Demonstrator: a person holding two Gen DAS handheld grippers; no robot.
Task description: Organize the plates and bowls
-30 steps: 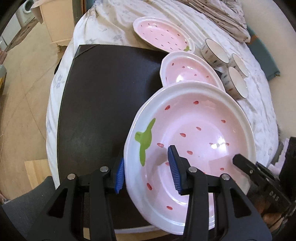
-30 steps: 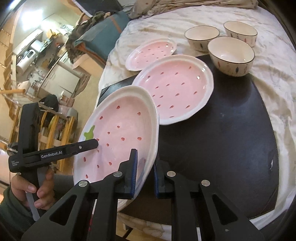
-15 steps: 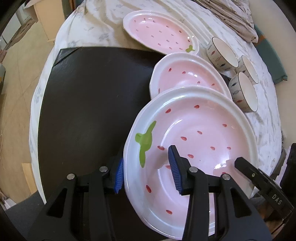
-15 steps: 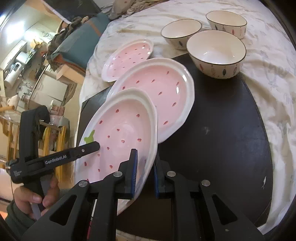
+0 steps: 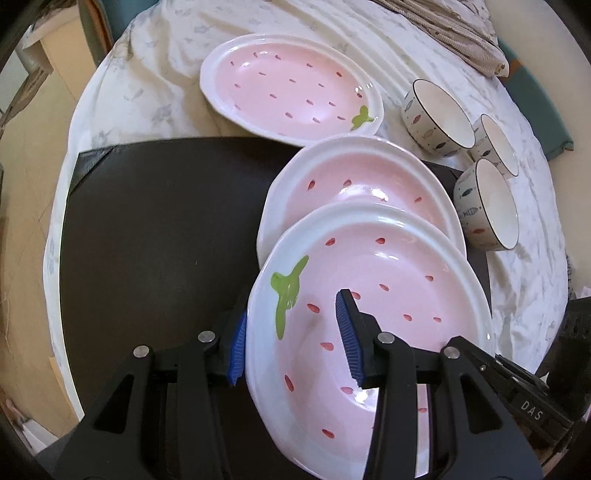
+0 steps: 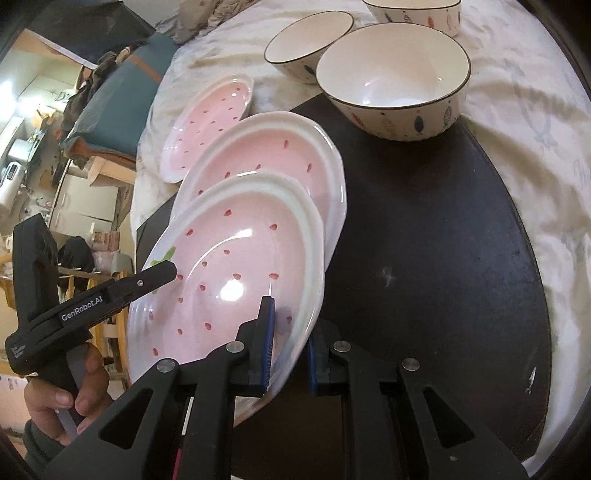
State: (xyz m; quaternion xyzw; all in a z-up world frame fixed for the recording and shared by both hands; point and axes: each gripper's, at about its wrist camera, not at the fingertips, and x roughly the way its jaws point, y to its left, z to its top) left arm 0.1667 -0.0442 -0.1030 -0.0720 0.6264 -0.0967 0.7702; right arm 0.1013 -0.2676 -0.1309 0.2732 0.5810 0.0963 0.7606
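Observation:
A pink strawberry plate [image 5: 399,295] [image 6: 236,254] with a white rim hangs tilted above the black mat [image 5: 155,229]. My left gripper [image 5: 291,341] is shut on its rim beside the green stem mark. My right gripper [image 6: 291,350] is shut on the opposite rim. The held plate overlaps the near part of a second pink plate [image 5: 354,177] [image 6: 273,155] lying on the mat. A third pink plate [image 5: 291,85] [image 6: 210,114] rests on the white cloth beyond. Three white bowls [image 5: 436,114] [image 6: 391,74] with fish patterns stand to the right of the plates.
A white patterned cloth [image 5: 166,81] covers the surface under the mat [image 6: 443,258]. A person's hand [image 6: 66,398] grips the left tool's handle. A striped fabric [image 5: 454,33] and a teal cushion [image 6: 122,96] lie at the far edge. Floor and furniture show at the left.
Both grippers carried the held plate forward and a little down. It now overlaps the plate on the mat. The bowls and far plate look nearer.

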